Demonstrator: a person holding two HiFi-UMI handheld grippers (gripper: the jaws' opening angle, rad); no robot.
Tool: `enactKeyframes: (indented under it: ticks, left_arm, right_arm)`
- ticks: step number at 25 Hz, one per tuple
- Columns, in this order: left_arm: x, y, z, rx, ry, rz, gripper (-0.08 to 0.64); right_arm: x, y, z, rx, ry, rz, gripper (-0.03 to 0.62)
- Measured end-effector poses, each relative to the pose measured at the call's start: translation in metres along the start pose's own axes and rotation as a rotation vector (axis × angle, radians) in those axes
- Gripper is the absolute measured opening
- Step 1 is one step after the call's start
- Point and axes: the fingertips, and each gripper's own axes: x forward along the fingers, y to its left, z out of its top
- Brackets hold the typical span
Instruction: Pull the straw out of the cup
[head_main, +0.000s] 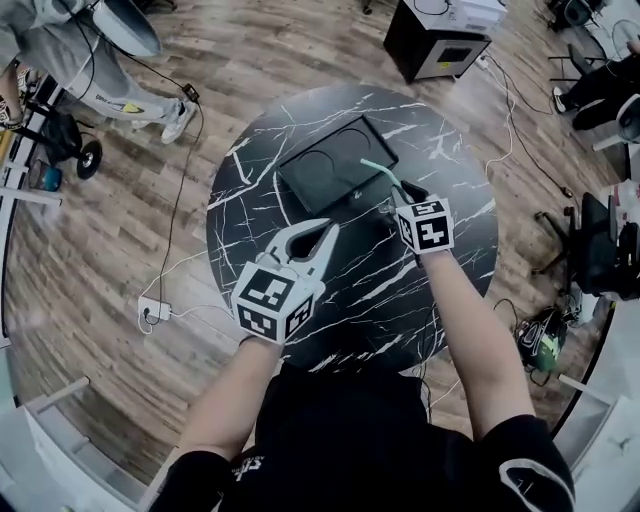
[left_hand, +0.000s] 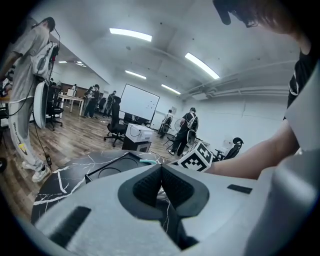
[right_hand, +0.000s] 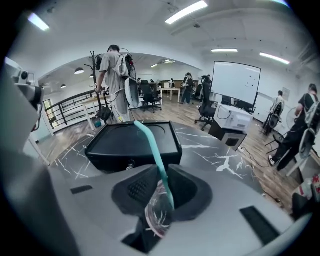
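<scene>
in the right gripper view i saw the cup (right_hand: 158, 216) only as a clear patch low between the jaws, its base hidden by the gripper body; the straw (right_hand: 152, 150) lost its lower end there. in the head view the right gripper (head_main: 398, 200) covered the cup. a bystander (head_main: 80, 50) was cut off at that view's top edge.

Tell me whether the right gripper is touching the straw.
Touching. The right gripper view shows the right gripper closed on the straw, jaws pressing both its sides.
</scene>
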Motion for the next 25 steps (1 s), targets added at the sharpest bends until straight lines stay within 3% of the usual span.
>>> enactKeyframes:
  ticks: [9, 15, 25]
  left_arm:
    - [-0.027, -0.001, 0.011, 0.008, -0.030, 0.011, 0.009]
    - [-0.046, -0.007, 0.031, 0.031, -0.070, -0.009, 0.009]
    - [-0.082, -0.038, 0.042, 0.087, -0.106, -0.110, 0.009]
  right_arm:
    - [-0.025, 0.003, 0.007, -0.017, -0.058, -0.055, 0.031]
    - [-0.078, 0.003, 0.017, 0.049, -0.150, -0.104, 0.030]
    - [-0.199, 0.014, 0.011, 0.189, -0.318, -0.191, 0.029]
